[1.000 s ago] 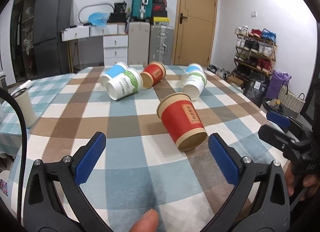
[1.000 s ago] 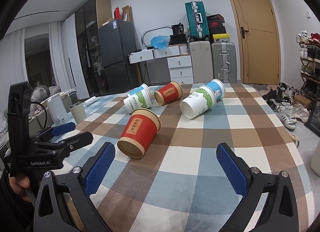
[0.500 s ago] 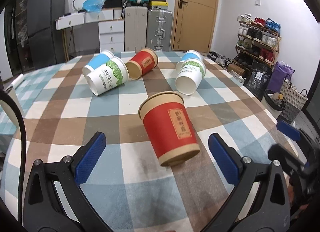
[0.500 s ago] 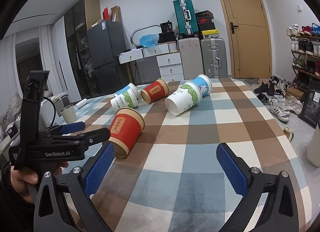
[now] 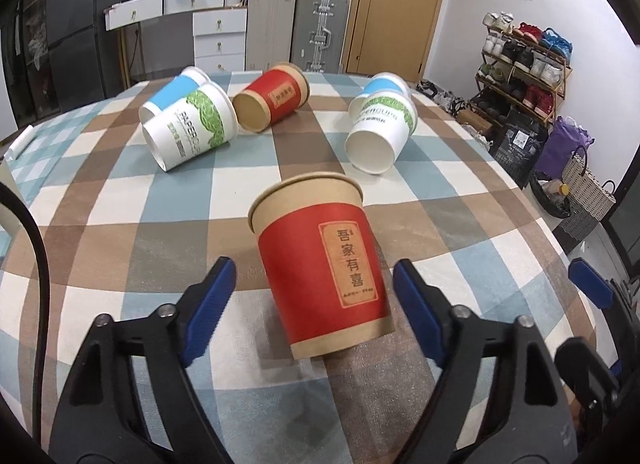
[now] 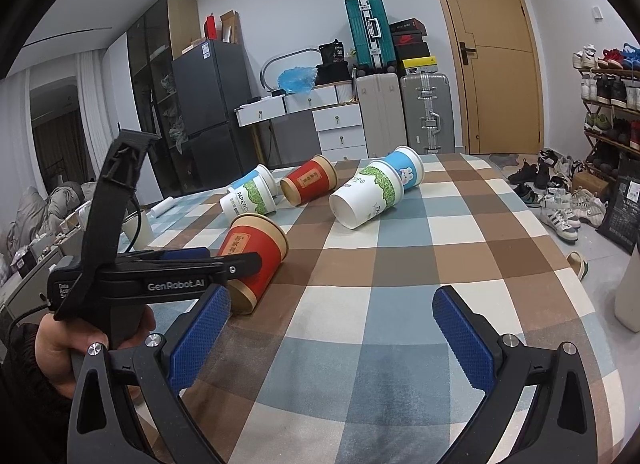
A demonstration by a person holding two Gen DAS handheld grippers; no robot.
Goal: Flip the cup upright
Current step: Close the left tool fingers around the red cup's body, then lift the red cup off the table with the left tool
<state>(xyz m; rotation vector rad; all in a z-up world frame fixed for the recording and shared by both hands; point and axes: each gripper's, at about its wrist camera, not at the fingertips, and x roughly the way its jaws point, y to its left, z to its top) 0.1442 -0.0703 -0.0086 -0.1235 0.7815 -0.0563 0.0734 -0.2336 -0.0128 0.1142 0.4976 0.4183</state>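
A red paper cup (image 5: 320, 264) lies on its side on the checked tablecloth (image 5: 120, 264), base toward me. My left gripper (image 5: 314, 306) is open, its blue pads on either side of the cup's base end, not touching it. In the right wrist view the same cup (image 6: 256, 252) lies at the left with the left gripper (image 6: 208, 260) around it. My right gripper (image 6: 332, 334) is open and empty over the tablecloth, to the right of the cup.
Several more cups lie on their sides farther back: a white-green cup (image 5: 188, 131) with a blue one behind it, a second red cup (image 5: 272, 97), and another white-green cup (image 5: 380, 131). Suitcases, drawers and a shoe rack (image 5: 524, 63) stand beyond the table.
My left gripper has moved forward so its pads now flank the red cup's base. The right gripper has stayed open and shifted only slightly.
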